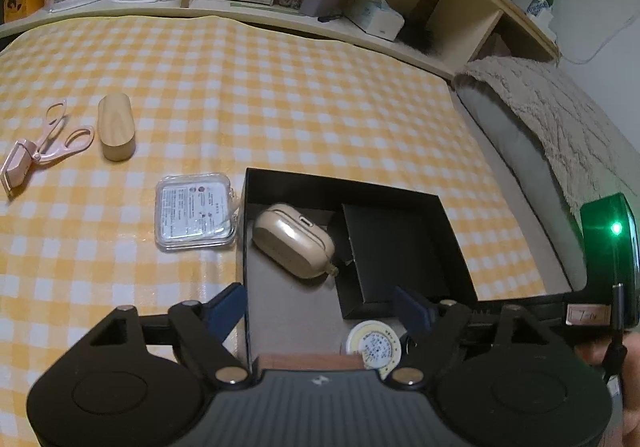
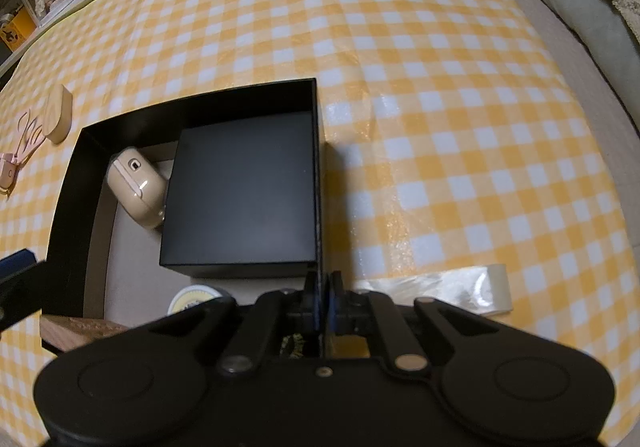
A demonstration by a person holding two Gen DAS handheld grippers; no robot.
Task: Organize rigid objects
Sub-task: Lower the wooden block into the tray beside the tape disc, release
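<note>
Right tongs (image 2: 323, 301) pinch the black tray's (image 2: 319, 167) upright side wall.

Right gripper (image 2: 323, 301) clamping the right wall of an open black tray (image 2: 319, 183), smaller black box (image 2: 240, 195) sitting inside against that wall, beige earbud case (image 2: 138, 189) lying beside it, checked cloth (image 2: 440, 87) lying underneath.

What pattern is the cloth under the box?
Yellow-and-white check cloth; clearest in the right wrist view.
</note>
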